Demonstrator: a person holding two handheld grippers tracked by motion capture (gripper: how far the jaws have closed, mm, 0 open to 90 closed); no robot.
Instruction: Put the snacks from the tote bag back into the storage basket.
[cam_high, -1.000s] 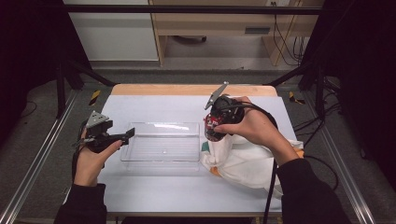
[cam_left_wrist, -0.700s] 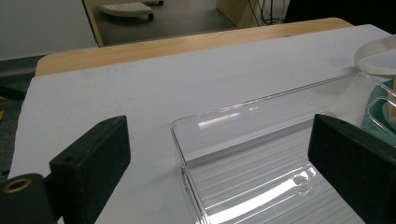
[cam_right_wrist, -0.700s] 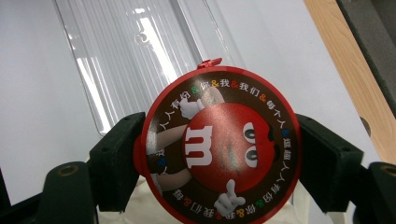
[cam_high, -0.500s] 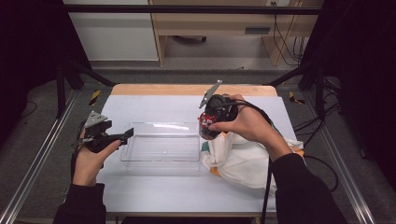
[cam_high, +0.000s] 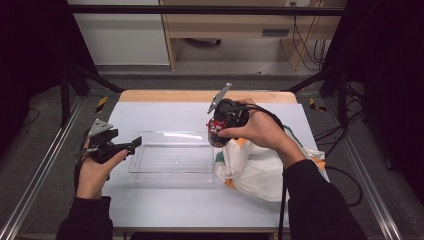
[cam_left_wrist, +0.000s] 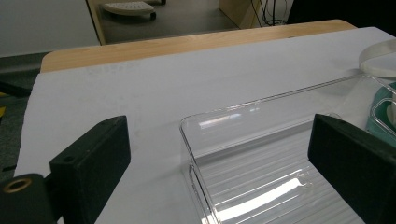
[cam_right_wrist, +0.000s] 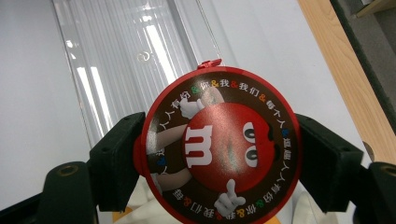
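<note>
Right gripper (cam_high: 216, 136) — clenched on a round red candy tin with a cartoon-printed lid (cam_right_wrist: 219, 147), held above the 3 o'clock end of the clear ribbed plastic tray (cam_high: 172, 159). Left gripper (cam_high: 131, 145) — released, jaws straddling the tray's 9 o'clock corner. White cloth bag (cam_high: 255, 167) lies on the white table (cam_high: 165, 205).

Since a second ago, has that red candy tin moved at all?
Yes. The red candy tin has drifted slightly left, toward the clear tray, from above the white bag.

Your sleeves are black, and your left gripper (cam_high: 134, 145) and right gripper (cam_high: 218, 140) carry black block jaws and grey plates.
</note>
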